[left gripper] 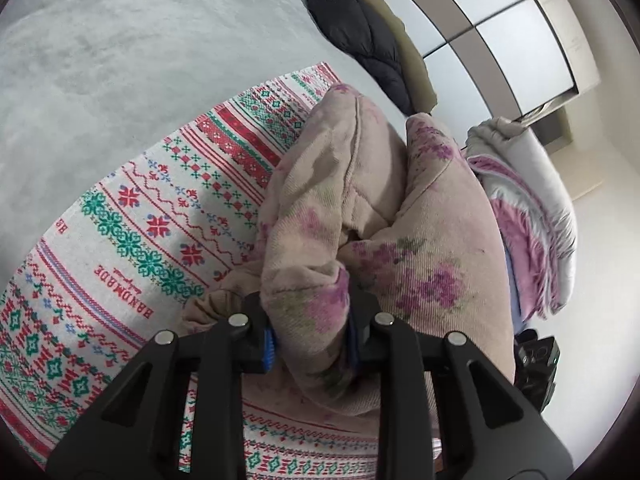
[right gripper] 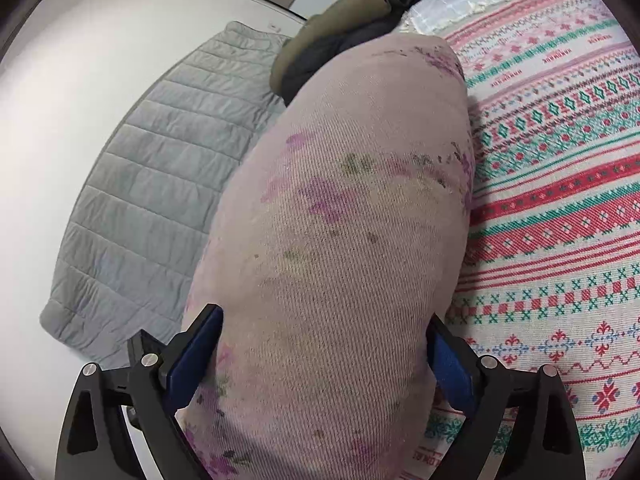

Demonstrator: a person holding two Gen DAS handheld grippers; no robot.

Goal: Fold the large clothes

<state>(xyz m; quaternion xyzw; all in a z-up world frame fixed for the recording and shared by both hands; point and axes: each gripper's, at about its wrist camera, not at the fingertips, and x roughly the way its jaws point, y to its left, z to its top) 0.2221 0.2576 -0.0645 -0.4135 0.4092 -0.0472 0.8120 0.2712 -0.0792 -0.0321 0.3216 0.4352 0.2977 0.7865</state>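
Floral garment point(left gripper: 360, 216) bunches between both grippers' fingers point(left gripper: 267, 350), clamped.

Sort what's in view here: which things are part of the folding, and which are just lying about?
In the job:
floral garment
left tongs, shut on it
right tongs, shut on it
patterned blanket under it

Lying about:
dark jacket
grey quilt
pink-and-white bedding

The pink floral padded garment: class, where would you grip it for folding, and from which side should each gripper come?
Grip the pink floral padded garment at its near end, probably where the padding bunches into a thin roll. The left gripper pinches such a roll there, approaching along the patterned bedspread. The right gripper straddles the thicker body, a likely looser hold.
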